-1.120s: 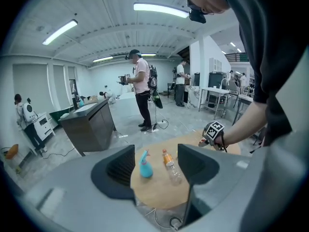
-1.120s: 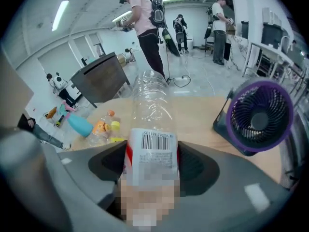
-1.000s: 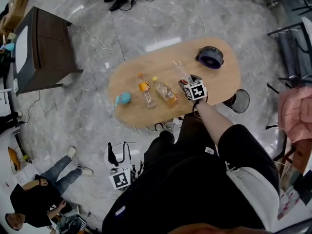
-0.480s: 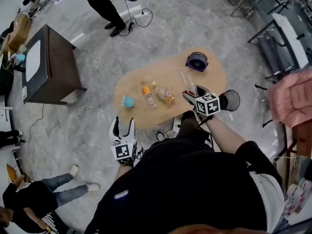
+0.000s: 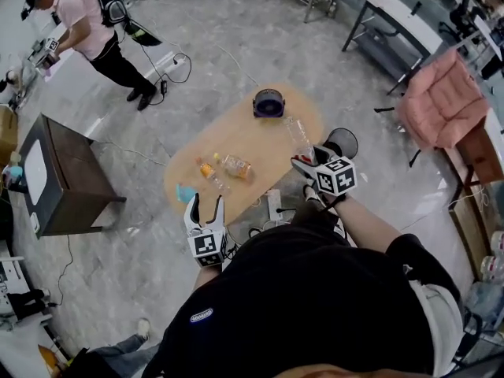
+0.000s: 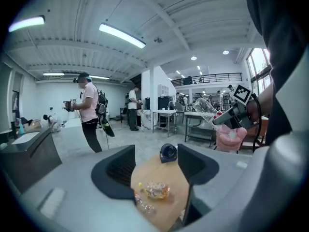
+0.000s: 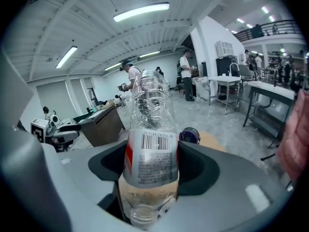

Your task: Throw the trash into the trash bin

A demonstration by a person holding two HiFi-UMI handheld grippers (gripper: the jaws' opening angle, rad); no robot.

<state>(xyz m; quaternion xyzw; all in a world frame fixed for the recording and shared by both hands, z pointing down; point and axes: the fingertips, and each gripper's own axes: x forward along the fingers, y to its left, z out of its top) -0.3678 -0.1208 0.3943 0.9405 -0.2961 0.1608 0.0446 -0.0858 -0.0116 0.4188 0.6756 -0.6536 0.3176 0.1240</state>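
Clear bottle (image 7: 148, 151) clamped in right hand-held gripper (image 5: 309, 157); left hand-held gripper (image 5: 205, 205) gapes empty.

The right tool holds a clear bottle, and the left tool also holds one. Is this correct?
The left tool holds nothing: the left gripper view shows it open, with only the table seen beyond. The right tool does hold a clear bottle.

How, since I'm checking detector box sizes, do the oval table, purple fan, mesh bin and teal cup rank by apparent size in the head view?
1. Oval table, clearly largest.
2. Purple fan and mesh bin: these look alike, and the bin is partly hidden.
3. Teal cup, smallest.
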